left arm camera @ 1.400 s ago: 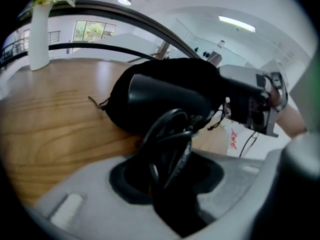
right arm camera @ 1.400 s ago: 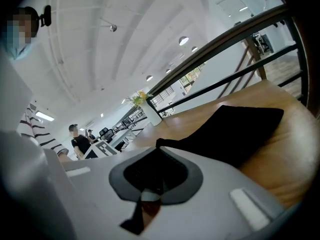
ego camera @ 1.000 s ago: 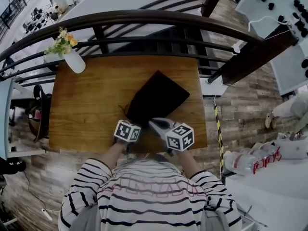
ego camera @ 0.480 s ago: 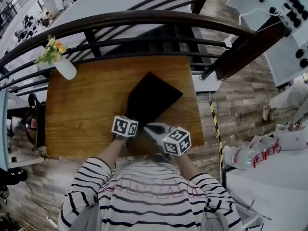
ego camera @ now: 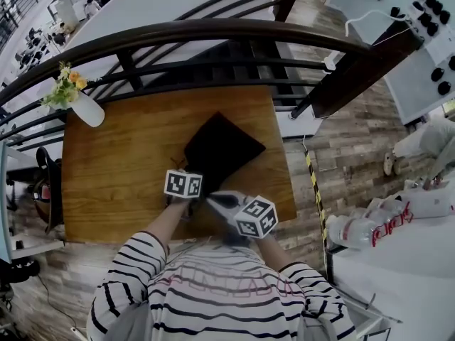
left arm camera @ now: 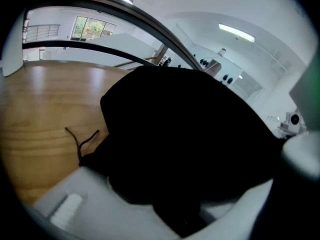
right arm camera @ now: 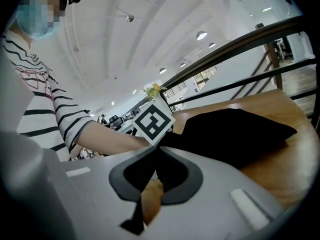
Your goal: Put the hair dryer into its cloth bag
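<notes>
clamping the bunched mouth end of the cloth bag (ego camera: 222, 144) in the left gripper (left arm camera: 180, 219) and pinching a thin fold of it in the clenched right gripper (right arm camera: 156, 149), both at the near edge of the table (ego camera: 121, 162), likely to control the opening. no sight of the hair dryer; possibly already inside.

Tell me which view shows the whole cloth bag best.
The head view: the cloth bag lies nearly whole on the table, outline clear. The left gripper view is too close; the bag fills it as a black mass. The right gripper view shows it low and side-on beyond the fingers.
</notes>
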Tool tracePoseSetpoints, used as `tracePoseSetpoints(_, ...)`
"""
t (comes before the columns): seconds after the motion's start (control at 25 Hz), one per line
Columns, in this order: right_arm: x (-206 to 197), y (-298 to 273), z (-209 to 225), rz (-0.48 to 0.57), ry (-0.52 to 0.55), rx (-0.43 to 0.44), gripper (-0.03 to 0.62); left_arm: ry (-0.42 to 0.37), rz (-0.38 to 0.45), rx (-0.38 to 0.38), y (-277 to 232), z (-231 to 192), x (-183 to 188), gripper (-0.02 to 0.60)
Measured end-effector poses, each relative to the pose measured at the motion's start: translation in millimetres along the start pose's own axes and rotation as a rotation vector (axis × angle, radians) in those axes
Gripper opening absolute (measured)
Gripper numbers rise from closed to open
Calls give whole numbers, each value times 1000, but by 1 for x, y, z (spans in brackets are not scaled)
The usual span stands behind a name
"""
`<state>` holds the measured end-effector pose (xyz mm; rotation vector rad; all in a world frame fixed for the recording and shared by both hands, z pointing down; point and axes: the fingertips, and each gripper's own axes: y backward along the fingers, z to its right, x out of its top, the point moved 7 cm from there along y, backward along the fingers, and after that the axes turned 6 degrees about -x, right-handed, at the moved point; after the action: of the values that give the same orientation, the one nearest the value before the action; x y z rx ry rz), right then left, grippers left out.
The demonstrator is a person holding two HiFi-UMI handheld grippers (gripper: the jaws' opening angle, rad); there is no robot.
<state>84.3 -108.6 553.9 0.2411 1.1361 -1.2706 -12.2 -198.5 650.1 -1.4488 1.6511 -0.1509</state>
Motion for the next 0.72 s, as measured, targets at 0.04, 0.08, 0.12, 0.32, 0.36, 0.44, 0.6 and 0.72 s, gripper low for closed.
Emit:
tracePoseSetpoints(0.04, 1, -1, 1, 1, -2, 1, 14, 4, 2, -1, -3, -1, 3, 161)
tracePoseSetpoints(0.08, 2, -2, 2, 4, -5, 1, 14, 4, 2, -2, -6, -2, 6, 161)
tracePoseSetpoints(0.12, 2, -3, 4, 6, -8, 1, 13, 1, 2, -4, -9, -3, 9, 161)
tracePoseSetpoints(0.32, 7, -7, 19, 6, -27, -8, 12, -29, -10, -3, -27, -8, 26, 161)
tracePoseSetpoints(0.36, 7, -7, 22, 8, -33, -11, 12, -25, -15, 1, -30, -10, 28, 163)
tracePoseSetpoints(0.44, 8, -6, 28, 13, -46, -19, 12, -12, -27, 10, -36, -13, 31, 164)
tracePoseSetpoints(0.6, 11, -1, 41, 27, -64, -27, 12, -13, -37, 28, -45, -13, 41, 167)
tracePoseSetpoints(0.72, 11, 1, 47, 32, -72, -30, 12, -15, -29, 25, -49, -12, 43, 172)
